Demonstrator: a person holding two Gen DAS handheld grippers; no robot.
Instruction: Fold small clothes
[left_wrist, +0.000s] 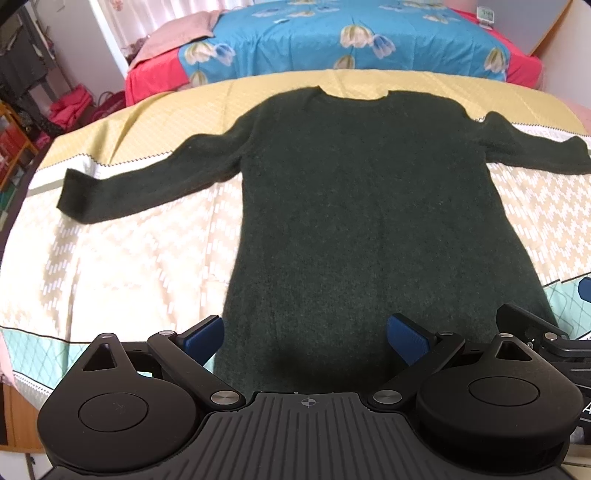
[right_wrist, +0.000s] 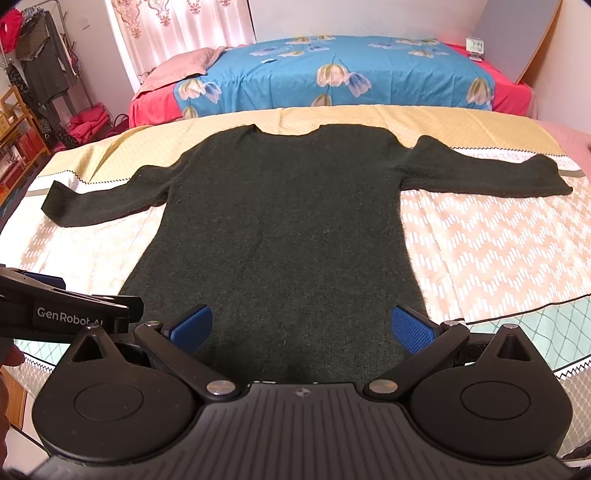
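A dark green long-sleeved sweater (left_wrist: 351, 206) lies flat on the patterned bedspread (left_wrist: 110, 266), neck away from me, both sleeves spread out sideways; it also shows in the right wrist view (right_wrist: 288, 236). My left gripper (left_wrist: 308, 339) is open and empty, hovering over the sweater's near hem toward its left edge. My right gripper (right_wrist: 303, 326) is open and empty over the near hem toward its right edge. Each gripper's body shows at the edge of the other's view.
The bedspread (right_wrist: 498, 258) covers a bed whose near edge runs just below the hem. A second bed with a blue floral cover (right_wrist: 332, 81) stands behind. A clothes rack and shelves (right_wrist: 33, 81) stand at the far left.
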